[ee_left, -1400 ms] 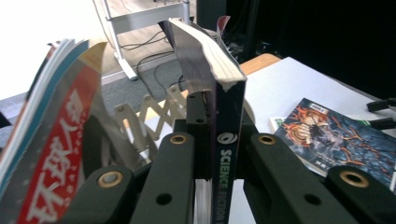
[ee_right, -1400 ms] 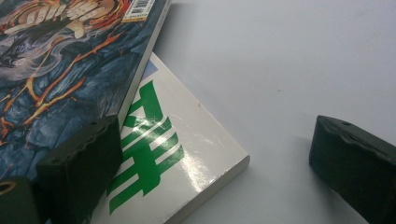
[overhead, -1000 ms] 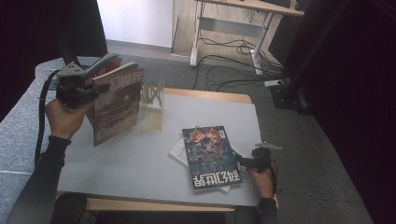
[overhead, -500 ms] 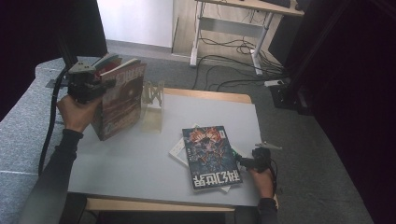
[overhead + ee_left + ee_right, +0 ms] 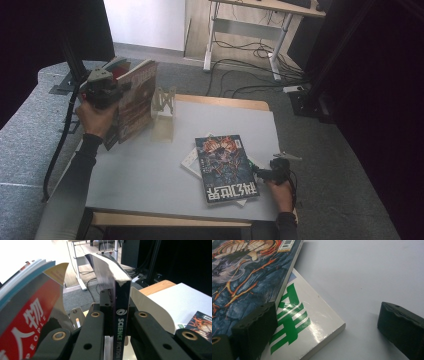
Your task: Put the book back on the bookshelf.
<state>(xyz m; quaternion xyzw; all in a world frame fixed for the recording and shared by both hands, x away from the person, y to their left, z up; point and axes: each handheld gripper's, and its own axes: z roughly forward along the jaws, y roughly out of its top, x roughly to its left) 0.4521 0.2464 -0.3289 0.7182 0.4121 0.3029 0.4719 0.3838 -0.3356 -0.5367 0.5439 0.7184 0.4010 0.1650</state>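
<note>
While you look down from the high view, your left gripper [image 5: 107, 90] is lifted at the table's far left edge, its fingers clamped on an upright magazine [image 5: 134, 100] whose cover faces the table [image 5: 150, 170]; a second red-and-teal magazine [image 5: 117, 65] stands just behind it against your hand. Just beyond the held magazine's outer edge stands a small pale bookstand [image 5: 162, 107], close by it; I cannot tell whether they touch. Your right gripper [image 5: 267, 174] lies low at the near right, its tips at the right edge of the dark illustrated magazine [image 5: 225, 167], which lies flat on a white book [image 5: 192, 161]. In the left gripper view, your two fingers [image 5: 93, 322] are pressed onto the dark spine reading "SCIENCE FICTION", which rises straight up between them, pages fanning open above; the red magazine marked "PEOPLE" [image 5: 27, 315] leans to the left of the fingers, and the table corner with the illustrated cover sits off to their right. In the right gripper view, your fingers [image 5: 259, 322] are spread wide and pinch nothing: the left one rests over the edge of the illustrated magazine [image 5: 247, 277] and the green-lettered white book [image 5: 307, 325], the book's corner points into the gap, and the right finger stands apart on bare table [image 5: 362, 277].
</note>
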